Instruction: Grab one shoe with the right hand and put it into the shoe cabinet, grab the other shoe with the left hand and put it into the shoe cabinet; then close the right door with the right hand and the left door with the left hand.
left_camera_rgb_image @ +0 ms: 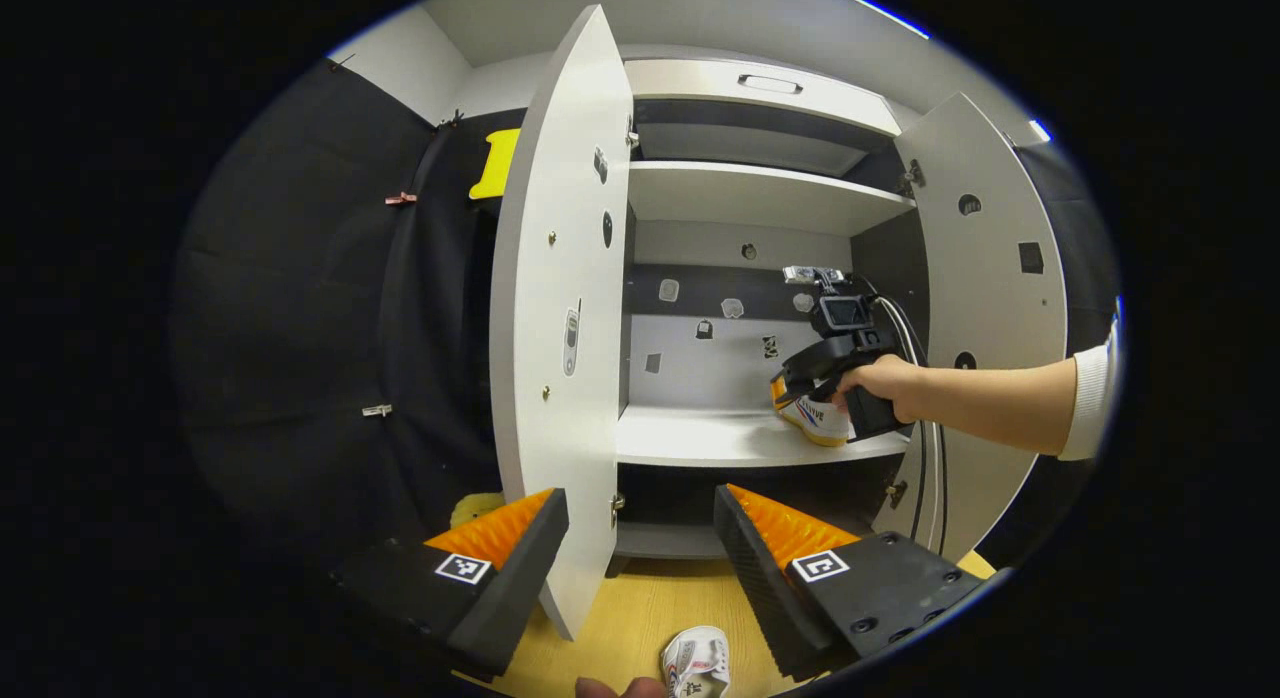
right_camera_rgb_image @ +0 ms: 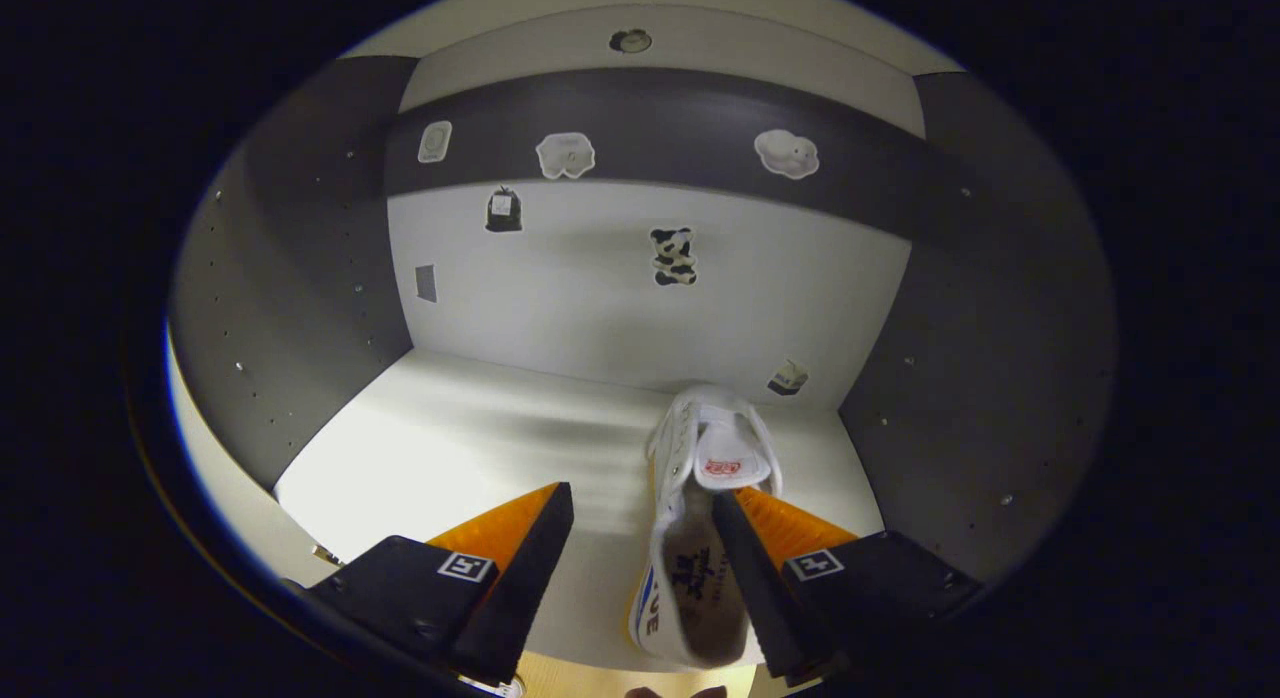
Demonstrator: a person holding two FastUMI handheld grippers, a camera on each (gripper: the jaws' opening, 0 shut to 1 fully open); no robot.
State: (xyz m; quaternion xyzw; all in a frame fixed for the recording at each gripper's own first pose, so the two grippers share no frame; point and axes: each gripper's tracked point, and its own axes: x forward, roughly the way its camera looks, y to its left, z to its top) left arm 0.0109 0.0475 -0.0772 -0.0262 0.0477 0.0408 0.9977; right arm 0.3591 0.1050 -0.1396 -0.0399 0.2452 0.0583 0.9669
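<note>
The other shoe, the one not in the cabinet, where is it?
In the left gripper view, the other shoe lies on the wooden floor at the bottom, in front of the open shoe cabinet and between the left claw fingers.

Wooden floor (left_camera_rgb_image: 640, 608): light, plank-grained surface. Black cloth wall (left_camera_rgb_image: 300, 328) stands left of the floor, hung in vertical folds. Small clips (left_camera_rgb_image: 377, 410) are fastened to the cloth above the floor. A white ceiling (left_camera_rgb_image: 700, 18) spans overhead.
</note>
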